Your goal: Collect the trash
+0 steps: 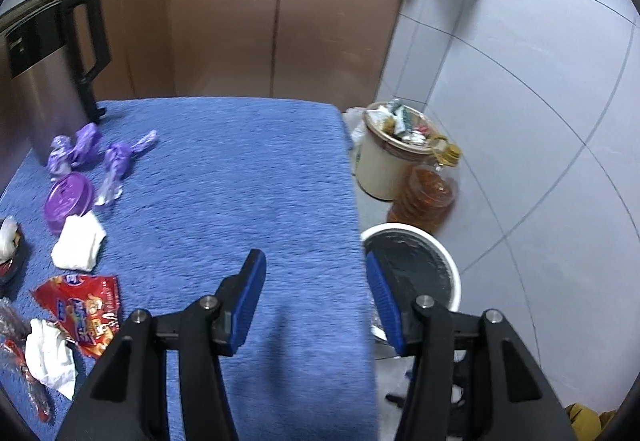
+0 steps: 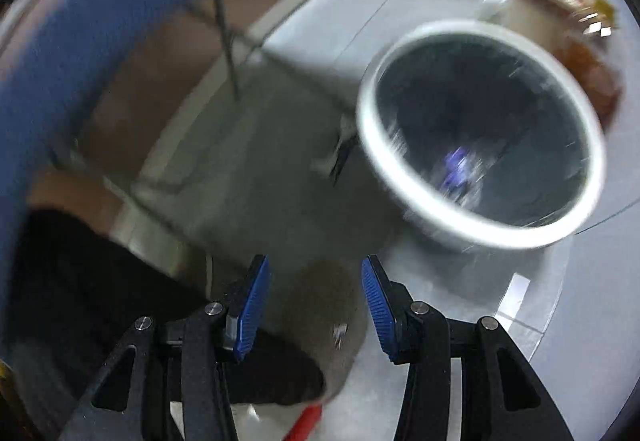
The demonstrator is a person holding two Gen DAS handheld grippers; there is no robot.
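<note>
My left gripper (image 1: pixel 316 281) is open and empty above the right edge of a table covered by a blue towel (image 1: pixel 240 181). Trash lies on the towel's left side: purple crumpled wrappers (image 1: pixel 116 157), a purple lid (image 1: pixel 66 199), a white tissue (image 1: pixel 78 243), a red snack packet (image 1: pixel 86 307) and another tissue (image 1: pixel 50 357). A white-rimmed bin with a black liner (image 1: pixel 416 265) stands on the floor right of the table. In the blurred right wrist view, my right gripper (image 2: pixel 316 279) is open and empty, low beside that bin (image 2: pixel 480 129); a purple scrap (image 2: pixel 456 169) lies inside.
A steel kettle with a black handle (image 1: pixel 48 81) stands at the towel's back left. On the floor behind the bin are a full cream waste bucket (image 1: pixel 394 153) and an oil bottle (image 1: pixel 424 197). Brown cabinets (image 1: pixel 260 33) run behind. A table leg (image 2: pixel 226 33) stands nearby.
</note>
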